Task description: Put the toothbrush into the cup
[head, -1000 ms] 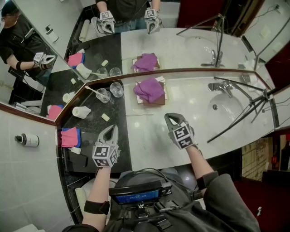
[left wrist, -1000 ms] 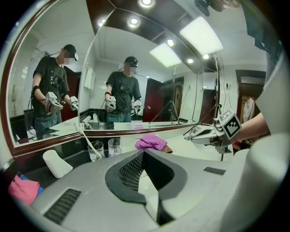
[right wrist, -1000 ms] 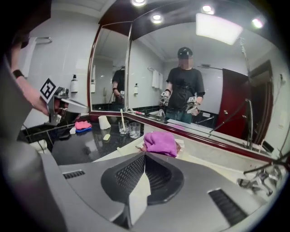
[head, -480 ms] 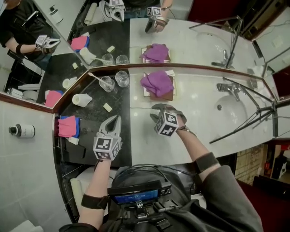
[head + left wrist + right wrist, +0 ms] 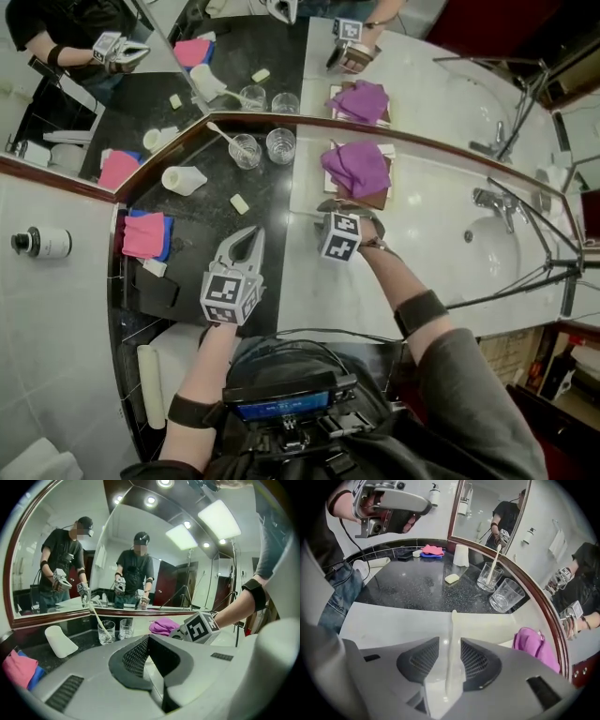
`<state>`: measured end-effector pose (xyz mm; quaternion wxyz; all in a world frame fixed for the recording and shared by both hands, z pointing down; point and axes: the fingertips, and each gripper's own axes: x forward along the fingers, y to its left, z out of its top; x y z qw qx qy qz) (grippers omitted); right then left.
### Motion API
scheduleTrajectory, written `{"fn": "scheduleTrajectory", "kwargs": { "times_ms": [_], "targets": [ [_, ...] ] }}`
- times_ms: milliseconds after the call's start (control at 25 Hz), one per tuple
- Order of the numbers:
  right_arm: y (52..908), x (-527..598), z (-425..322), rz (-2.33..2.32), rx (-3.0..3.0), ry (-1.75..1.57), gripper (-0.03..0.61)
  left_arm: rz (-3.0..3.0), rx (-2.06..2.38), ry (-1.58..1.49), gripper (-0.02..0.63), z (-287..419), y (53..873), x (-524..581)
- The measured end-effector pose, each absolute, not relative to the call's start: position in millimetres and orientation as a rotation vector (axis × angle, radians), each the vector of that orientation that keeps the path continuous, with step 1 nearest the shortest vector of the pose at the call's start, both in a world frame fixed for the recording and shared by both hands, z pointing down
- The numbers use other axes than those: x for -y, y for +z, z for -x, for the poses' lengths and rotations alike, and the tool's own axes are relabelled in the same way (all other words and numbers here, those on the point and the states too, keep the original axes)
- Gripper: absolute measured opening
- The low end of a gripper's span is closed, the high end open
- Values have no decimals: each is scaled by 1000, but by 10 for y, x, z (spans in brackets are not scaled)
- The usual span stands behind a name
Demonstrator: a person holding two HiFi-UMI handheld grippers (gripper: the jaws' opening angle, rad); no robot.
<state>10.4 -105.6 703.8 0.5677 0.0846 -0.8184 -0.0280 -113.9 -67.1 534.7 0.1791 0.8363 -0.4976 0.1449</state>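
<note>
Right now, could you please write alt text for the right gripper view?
The right gripper, jaws just opening, straddles without touching a cream plastic toothbrush lying on the white countertop. Beyond, on black stone, stand an empty clear glass cup and a second cup holding a white toothbrush.

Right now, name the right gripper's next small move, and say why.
Probably close the right gripper on the toothbrush. Its jaws have just been opening and stand apart, with the toothbrush lying on the counter between them and neither pad pressing it. Without a grip it cannot be lifted to the empty cup.
</note>
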Motion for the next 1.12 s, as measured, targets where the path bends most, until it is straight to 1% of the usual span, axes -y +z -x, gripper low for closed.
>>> {"fn": "scheduleTrajectory", "kwargs": {
  "times_ms": [200,280,360,680,840,1120],
  "targets": [
    [7269,1076,-53,-184,1883,-53,161,-2304,1439,397,5,1324,5471,620],
    [7329,1087,-39,-188,1872,-38,131,-2285,1447,394,5,1379,5508,605],
    [7382,1082,-15,-177,1864,-26,124,-2273,1446,396,5,1408,5530,590],
    [7453,1028,20,-128,1839,-20,117,-2245,1457,398,5,1485,5631,553],
    [7464,962,40,-104,1843,-26,51,-2247,1440,396,5,1434,5639,553],
    [7470,944,23,-109,1853,-11,43,-2249,1447,401,5,1424,5651,534]
  ]
}}
